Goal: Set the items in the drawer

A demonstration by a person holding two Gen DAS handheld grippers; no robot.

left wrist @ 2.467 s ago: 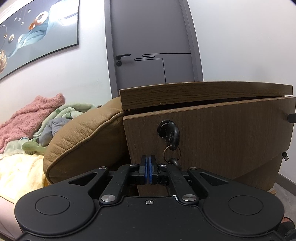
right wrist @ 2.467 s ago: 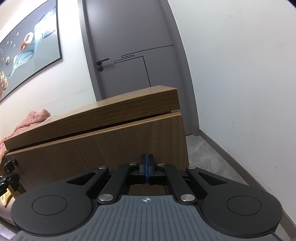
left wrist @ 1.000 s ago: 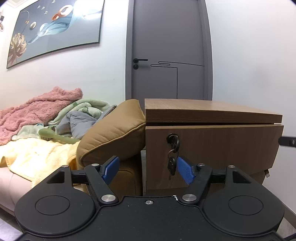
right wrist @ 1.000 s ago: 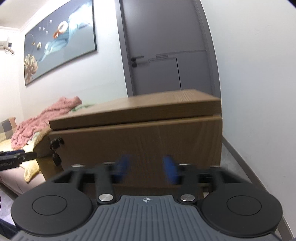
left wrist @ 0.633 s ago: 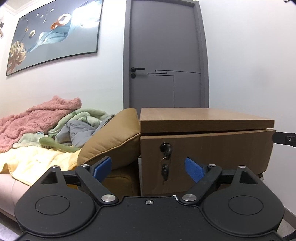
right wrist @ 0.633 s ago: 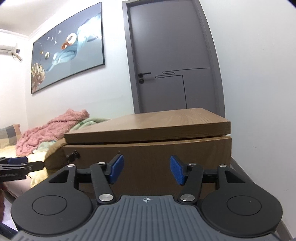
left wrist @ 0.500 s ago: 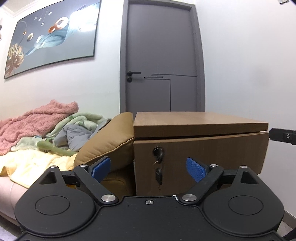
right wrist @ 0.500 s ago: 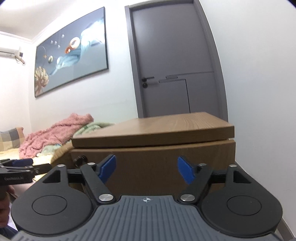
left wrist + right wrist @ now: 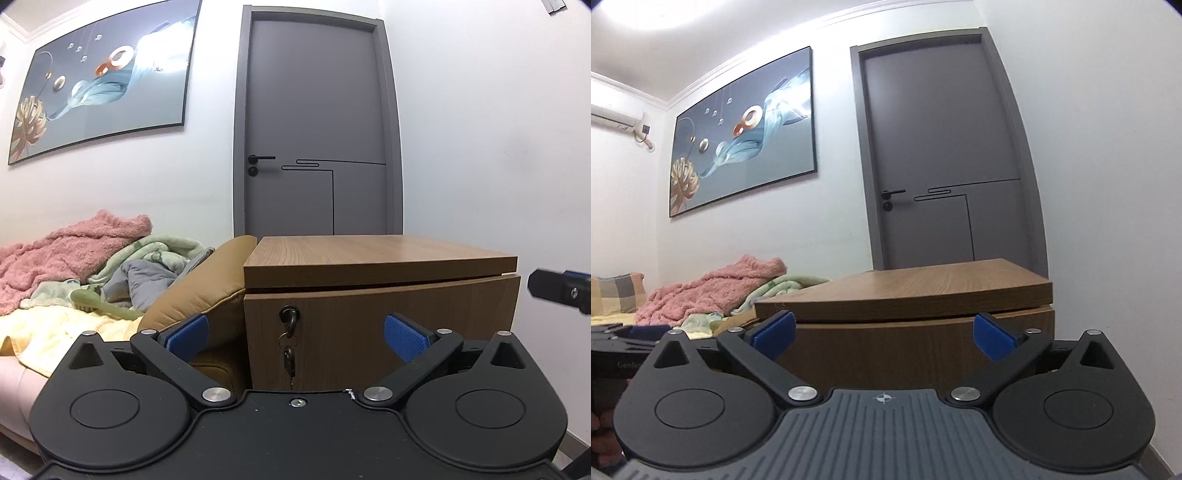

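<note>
White walls close the room ahead of me, with a grey door [image 9: 314,125] straight beyond both sets of fingers and a framed picture [image 9: 107,77] up to the left of it. My left gripper [image 9: 295,334] has its jaws opening, nearly spread full, and nothing sits between the blue pads [image 9: 404,336]. Past them, apart from the tips, stands the wooden cabinet [image 9: 369,258], and its drawer [image 9: 388,332] front looks pushed in under the top slab. A key [image 9: 288,317] sits in the drawer's lock just left of the midline between my left fingers, with a second key hanging below it on a ring. Beyond the left pad lies a tan cushion [image 9: 207,284] against the cabinet side, then a heap of blankets [image 9: 74,251]. My right gripper [image 9: 884,332] is likewise opening wide on empty air, the drawer front showing between its pads. Its tip shows in the left view, off past the right finger, beside the drawer's far corner.
</note>
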